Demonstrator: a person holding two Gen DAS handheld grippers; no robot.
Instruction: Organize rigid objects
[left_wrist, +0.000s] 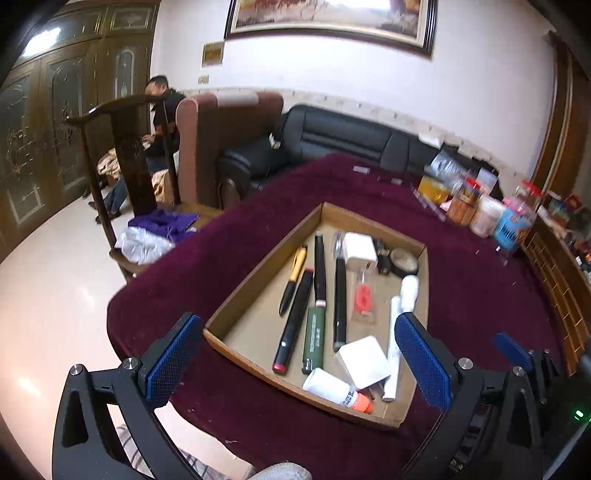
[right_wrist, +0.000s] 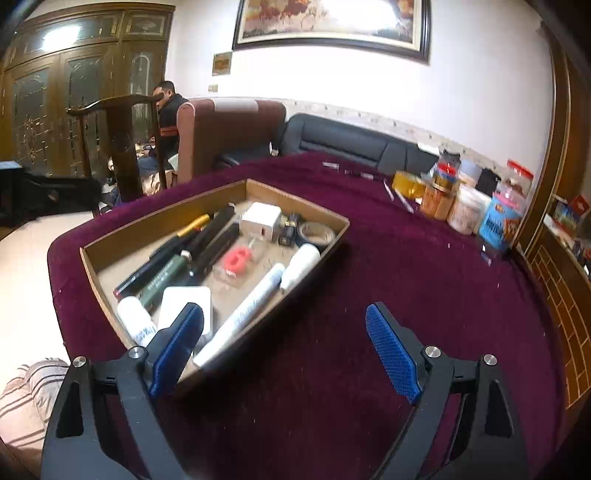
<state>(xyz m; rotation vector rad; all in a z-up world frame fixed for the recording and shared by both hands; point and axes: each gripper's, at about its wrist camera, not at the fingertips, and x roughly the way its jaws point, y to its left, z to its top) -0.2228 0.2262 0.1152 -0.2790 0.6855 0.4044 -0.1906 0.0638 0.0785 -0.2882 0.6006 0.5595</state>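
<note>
A shallow cardboard tray (left_wrist: 258, 258) (right_wrist: 295, 199) sits on the maroon tablecloth and holds several rigid items: black pens (left_wrist: 319, 269), a yellow-capped pen (left_wrist: 293, 278), a green tube (left_wrist: 314, 338), a white charger (left_wrist: 358, 249) (right_wrist: 260, 219), a tape roll (left_wrist: 404, 260), a red clip in a clear packet (left_wrist: 362, 297) (right_wrist: 238, 260), a white glue bottle with orange cap (left_wrist: 336, 391) and a white marker (right_wrist: 243, 310). My left gripper (left_wrist: 299, 363) is open and empty over the tray's near end. My right gripper (right_wrist: 284, 354) is open and empty, just right of the tray's near corner.
Jars and boxes (right_wrist: 465, 206) stand at the table's far right edge, with small loose items (right_wrist: 400, 197) near them. A wooden chair (left_wrist: 125, 155), armchair and black sofa (left_wrist: 332, 136) stand beyond the table. A person sits at the back left.
</note>
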